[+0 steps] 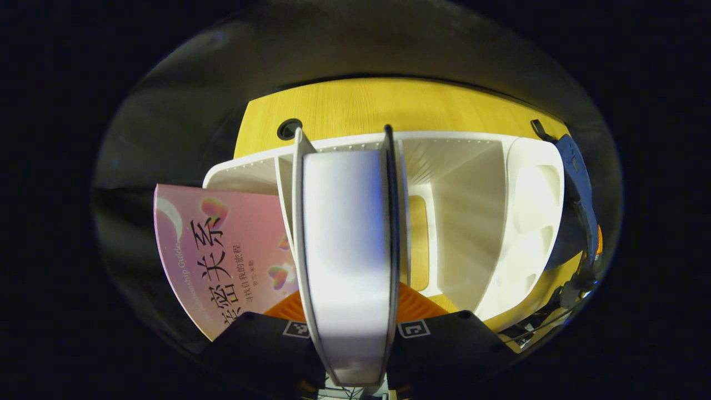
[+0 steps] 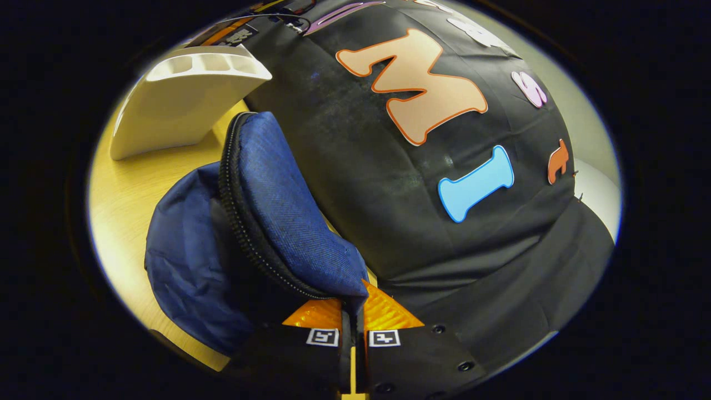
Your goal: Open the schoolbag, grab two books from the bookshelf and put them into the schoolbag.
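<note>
Nearest: white-paged book (image 1: 347,261), seen edge-on with its dark cover along one side, pinched between the fingers of the left tool (image 1: 350,333).
Left tool: pressed onto that book from both sides; the book stands upright in front of the white bookshelf (image 1: 472,222).
Right tool (image 2: 353,333): fingers nearly pressed together on the zipped edge of the schoolbag's flap (image 2: 289,205), holding it up.
Schoolbag (image 2: 189,261): blue, lying on the desk (image 2: 128,194) just beside the bookshelf's end panel; its mouth looks open under the raised flap.
Step in hand: likely the carry of a book from shelf to bag; I cannot tell whether it is the first or second.
Next move: swing the book towards the bag and lower it into the gap under the flap, which must be held wide.
Around: pink book (image 1: 222,250) leaning in the shelf's neighbouring compartment; a round hole (image 1: 289,129) in the desk behind the shelf.
In the way: shelf dividers close beside the held book, and the bag's sagging front wall may narrow the opening.
</note>
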Motion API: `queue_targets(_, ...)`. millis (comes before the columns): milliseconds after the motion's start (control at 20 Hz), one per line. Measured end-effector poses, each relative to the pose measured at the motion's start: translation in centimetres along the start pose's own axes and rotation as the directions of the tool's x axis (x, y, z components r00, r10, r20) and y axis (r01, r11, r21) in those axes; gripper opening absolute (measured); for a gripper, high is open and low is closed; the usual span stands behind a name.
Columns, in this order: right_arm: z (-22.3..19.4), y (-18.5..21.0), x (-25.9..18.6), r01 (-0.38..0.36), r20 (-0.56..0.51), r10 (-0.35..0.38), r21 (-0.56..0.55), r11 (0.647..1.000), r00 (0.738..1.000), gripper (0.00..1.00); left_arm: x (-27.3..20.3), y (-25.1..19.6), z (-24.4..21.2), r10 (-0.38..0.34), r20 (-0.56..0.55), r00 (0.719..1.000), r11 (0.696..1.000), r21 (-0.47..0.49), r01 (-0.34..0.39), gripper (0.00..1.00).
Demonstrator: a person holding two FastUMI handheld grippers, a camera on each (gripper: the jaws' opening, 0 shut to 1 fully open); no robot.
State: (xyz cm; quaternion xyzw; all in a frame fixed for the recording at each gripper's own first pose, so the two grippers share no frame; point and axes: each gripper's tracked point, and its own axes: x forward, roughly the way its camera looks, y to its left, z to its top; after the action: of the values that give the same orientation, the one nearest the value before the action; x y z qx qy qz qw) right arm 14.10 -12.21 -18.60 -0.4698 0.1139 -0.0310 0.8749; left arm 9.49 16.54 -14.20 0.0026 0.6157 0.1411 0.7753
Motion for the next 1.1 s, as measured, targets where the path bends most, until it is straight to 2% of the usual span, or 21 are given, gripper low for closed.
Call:
queue_targets(350, -0.3, -0.3, -0.5, -0.004, -0.002, 0.004, 0.001, 1.000, 1.000, 0.03, -0.9, -0.5, -1.3, 0.006, -0.061, 0.998, 0.999, -0.041, -0.008, 0.41)
queue_targets(550, -0.5, -0.3, -1.0, -0.006, 0.000, 0.006, 0.001, 1.000, 1.000, 0.05, -3.3, 0.2, -1.7, 0.027, -0.032, 0.999, 0.998, -0.059, -0.029, 0.41)
queue_targets(800, -0.7, -0.4, -1.2, 0.002, -0.005, -0.002, 0.024, 1.000, 1.000, 0.04, -7.2, 0.7, -2.8, 0.012, 0.030, 0.999, 0.995, -0.103, -0.009, 0.41)
queue_targets(1000, -0.7, -0.5, -1.5, -0.001, -0.001, 0.002, 0.036, 0.999, 1.000, 0.03, -10.1, 0.9, -5.4, -0.021, 0.044, 0.999, 0.982, -0.188, 0.029, 0.41)
queue_targets(1100, -0.9, -0.4, -1.5, -0.009, -0.004, 0.009, 0.041, 0.999, 1.000, 0.06, -11.6, 1.1, -6.7, -0.040, 0.055, 0.998, 0.973, -0.225, 0.052, 0.41)
